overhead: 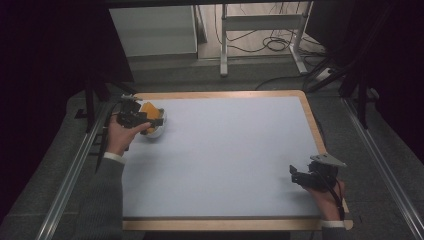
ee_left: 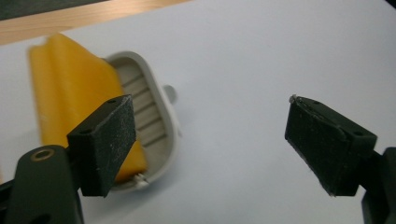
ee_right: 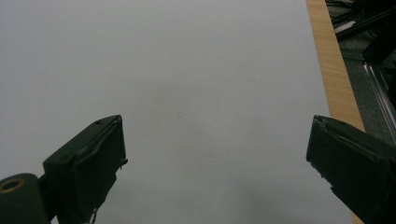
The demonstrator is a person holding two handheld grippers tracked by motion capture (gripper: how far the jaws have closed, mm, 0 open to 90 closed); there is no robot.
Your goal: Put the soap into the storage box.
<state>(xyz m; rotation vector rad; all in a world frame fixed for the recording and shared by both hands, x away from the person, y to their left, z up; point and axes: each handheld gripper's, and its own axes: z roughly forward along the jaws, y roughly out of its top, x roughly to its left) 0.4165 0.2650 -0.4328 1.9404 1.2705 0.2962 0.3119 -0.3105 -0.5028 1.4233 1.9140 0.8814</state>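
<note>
Where the table [overhead: 215,165] fills the high view, its pale blue-grey sheet lies inside a light wooden rim, with grey carpeted floor and metal rails [overhead: 70,175] along both sides. Beyond the far edge: a white cabinet [overhead: 152,30], a white metal frame [overhead: 260,35] and loose black cables [overhead: 272,42] on the floor; the rest of the room is dark.

Item one: white slatted dish [ee_left: 156,121], far left corner of the sheet, near the wooden rim. Item two: yellow sponge [ee_left: 74,88], lying in the dish and overhanging its far side.

Left gripper [ee_left: 210,144]: jaws spread wide, nothing between them, the dish and sponge just beyond its left pad; blur on the sponge. In the high view the left gripper [overhead: 134,116] partly covers the dish.

Right gripper [ee_right: 217,163]: jaws spread, bare sheet between them, near right corner of the table, well apart from the dish. Nothing stands between the two.
</note>
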